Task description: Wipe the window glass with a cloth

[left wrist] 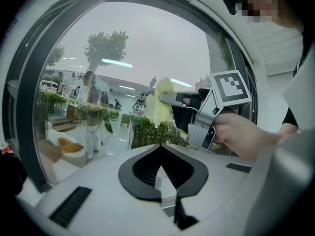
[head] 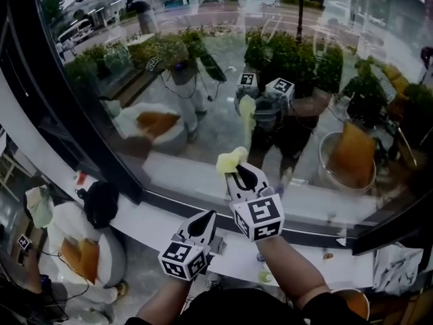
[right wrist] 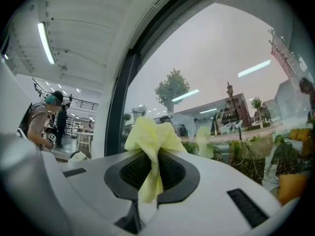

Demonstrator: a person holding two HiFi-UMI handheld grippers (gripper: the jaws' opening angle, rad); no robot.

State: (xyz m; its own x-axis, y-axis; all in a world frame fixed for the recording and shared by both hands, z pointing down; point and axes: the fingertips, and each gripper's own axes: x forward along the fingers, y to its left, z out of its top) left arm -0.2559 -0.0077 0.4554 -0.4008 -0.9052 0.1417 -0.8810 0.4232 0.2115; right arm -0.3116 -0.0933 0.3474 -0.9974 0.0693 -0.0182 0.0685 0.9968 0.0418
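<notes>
Up front, rt gripper (head: pixel 239 172), jaws clamped on yellow cloth (head: pixel 231 160): bunched tuft poking past the tips, thin tail hanging back between the pads. Prob. gripped that way to put soft fabric, not plastic, against the window glass (head: pixel 203 124). Aimed at lower part of the pane, just above white sill (head: pixel 149 219). Hard to call contact: cloth's reflection (head: pixel 247 112) apart from the cloth itself, so likely just short of the pane. Lt gripper (head: pixel 205 222) lower, nearer the body, over the sill, jaws together w/ nothing between; seemingly parked out of the way as the spare. Around: dark frame (head: pixel 81 127) curving down at left, a hard stop for any sweep that way; sill edge the same for downstrokes. Seen through the glass, plants (head: pixel 291 59), plus mirrored marker cubes (head: pixel 281 87); heavy reflections, so smears prob. tough to spot. Crumpled white rag (head: pixel 396 268) at lower rt, well apart from both grippers. In rt gripper view, a person (right wrist: pixel 47 119) standing well off at left, no bother. Nothing betw. cloth and pane; main risk prob. knocking hard jaw tips on glass if pressed too flat.
</notes>
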